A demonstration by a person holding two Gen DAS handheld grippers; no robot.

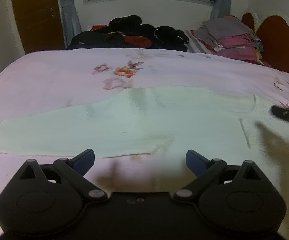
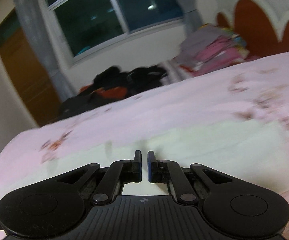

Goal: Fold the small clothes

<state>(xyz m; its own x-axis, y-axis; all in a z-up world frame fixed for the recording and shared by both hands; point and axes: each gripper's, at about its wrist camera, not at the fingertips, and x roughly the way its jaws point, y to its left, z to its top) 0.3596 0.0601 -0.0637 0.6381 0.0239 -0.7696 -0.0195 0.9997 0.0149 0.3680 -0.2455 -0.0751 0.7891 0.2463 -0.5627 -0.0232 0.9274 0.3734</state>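
A pale green garment [image 1: 136,120] lies spread flat across the middle of the left wrist frame on the bed [image 1: 44,74], which wears a pink flowered cover; laid out like this, its edges are free to lift and fold. The left gripper [image 1: 140,161] hangs at the garment's near hem with its jaws wide apart and nothing between them, likely ready to take that edge. The right gripper [image 2: 144,165] has its jaws closed with only a thin slit showing and no cloth visibly caught; it appears as a dark blur at the right edge of the left wrist frame. At the bed's far side, a heap of dark clothes [image 1: 132,32] and a stack of folded clothes [image 1: 230,38] sit well apart from the garment, blocking nothing.
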